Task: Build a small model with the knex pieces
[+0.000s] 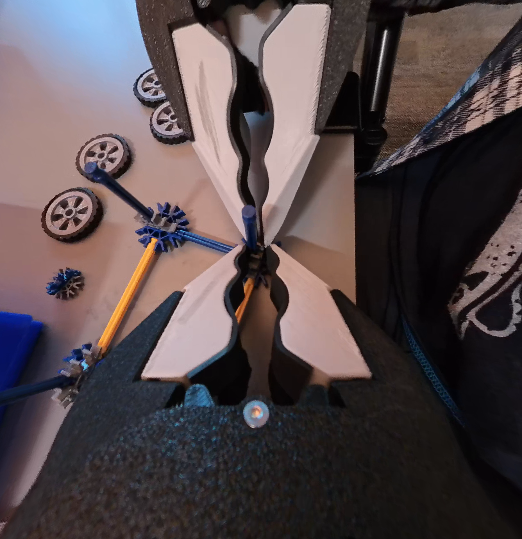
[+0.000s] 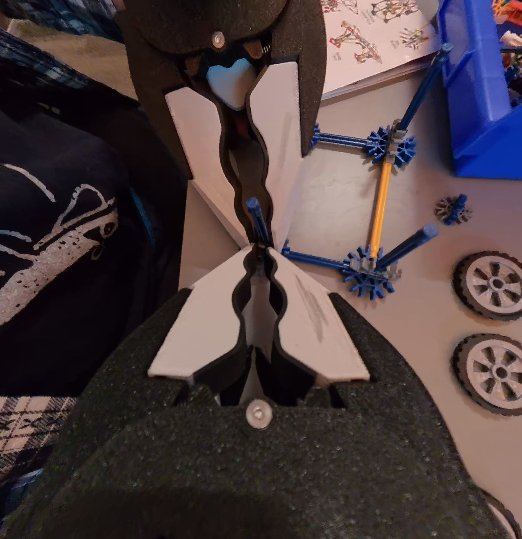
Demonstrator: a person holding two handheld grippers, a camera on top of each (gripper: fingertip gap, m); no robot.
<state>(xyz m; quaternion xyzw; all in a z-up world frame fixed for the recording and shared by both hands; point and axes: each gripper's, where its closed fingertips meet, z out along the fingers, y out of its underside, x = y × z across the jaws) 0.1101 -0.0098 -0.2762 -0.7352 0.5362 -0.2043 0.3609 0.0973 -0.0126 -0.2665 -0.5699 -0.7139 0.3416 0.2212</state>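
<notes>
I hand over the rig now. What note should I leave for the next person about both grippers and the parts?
Left gripper: fingers shut on the corner connector of the rod frame.
Right gripper: fingers shut on the short blue rod standing in it, it seems.
Joined: the frame, lying on the table.
Loose: four wheels, one spare connector.

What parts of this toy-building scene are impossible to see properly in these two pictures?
- Left wrist view: the corner connector, hidden between both tongs' tips.
- Left wrist view: two wheels, partly behind the far tongs.
- Right wrist view: blue bin contents, cut off by the edge.
- Right wrist view: booklet, too small.
</notes>
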